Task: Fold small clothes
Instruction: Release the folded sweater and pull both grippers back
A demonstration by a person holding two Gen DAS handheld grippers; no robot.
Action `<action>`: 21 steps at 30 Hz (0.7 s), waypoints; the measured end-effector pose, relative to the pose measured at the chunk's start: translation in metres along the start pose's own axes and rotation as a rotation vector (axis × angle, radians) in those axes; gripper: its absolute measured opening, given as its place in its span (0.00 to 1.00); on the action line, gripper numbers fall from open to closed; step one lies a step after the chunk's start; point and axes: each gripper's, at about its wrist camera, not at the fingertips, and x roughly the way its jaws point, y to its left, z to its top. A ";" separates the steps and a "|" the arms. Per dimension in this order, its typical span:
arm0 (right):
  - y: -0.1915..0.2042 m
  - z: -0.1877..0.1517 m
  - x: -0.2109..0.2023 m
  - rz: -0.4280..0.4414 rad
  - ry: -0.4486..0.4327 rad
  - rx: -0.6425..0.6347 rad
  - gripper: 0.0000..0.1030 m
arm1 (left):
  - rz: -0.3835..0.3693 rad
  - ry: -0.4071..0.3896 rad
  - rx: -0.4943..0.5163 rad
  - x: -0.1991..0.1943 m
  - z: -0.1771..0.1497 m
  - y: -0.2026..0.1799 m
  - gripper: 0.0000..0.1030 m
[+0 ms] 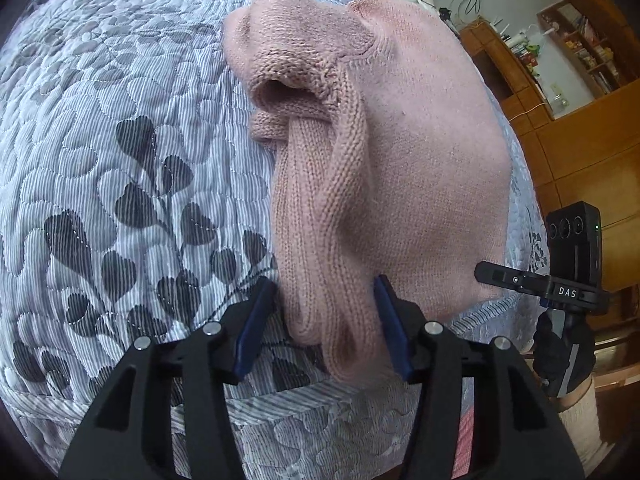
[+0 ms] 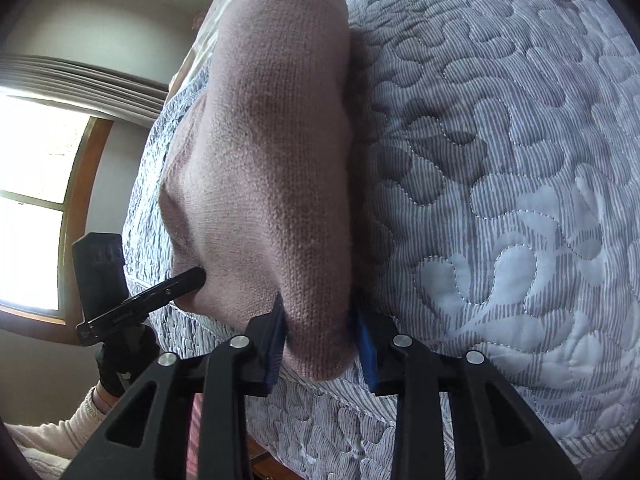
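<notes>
Pink knit sweater (image 1: 420,168) lies on the bed, spread over a grey-and-white quilted bedspread (image 1: 120,128) with a dark leaf print. From my left wrist camera I see its body flat toward the right, with a bunched cuff opening at the top and a long rolled fold running down toward me. My left tongs (image 1: 326,320) sit at the near end of that fold; the blue pads (image 1: 256,324) stand on either side of the knit, with a sliver of bedspread showing beside the left pad, so I cannot tell whether they are clamped on it. My right tongs (image 2: 320,340) straddle the near corner of the sweater (image 2: 272,168), both pads (image 2: 276,344) touching the fabric, pinched on it. In the left view the right device appears at the sweater's far edge, held by a hand in a black glove (image 1: 554,354). Wooden shelving (image 1: 568,92) stands beyond the bed, and a bright window (image 2: 40,184) shows in the right view.
</notes>
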 end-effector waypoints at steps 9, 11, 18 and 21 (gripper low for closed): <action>0.034 -0.022 -0.030 -0.188 -0.086 -0.092 0.68 | 0.135 -0.055 0.049 -0.028 -0.011 -0.030 0.65; 0.041 -0.028 -0.037 -0.224 -0.102 -0.103 0.73 | 0.162 -0.065 0.056 -0.035 -0.016 -0.035 0.68; 0.071 -0.049 -0.056 -0.390 -0.156 -0.161 0.80 | 0.257 -0.087 0.045 -0.057 -0.031 -0.043 0.74; 0.086 -0.056 -0.061 -0.445 -0.173 -0.196 0.82 | 0.278 -0.102 0.039 -0.068 -0.036 -0.050 0.74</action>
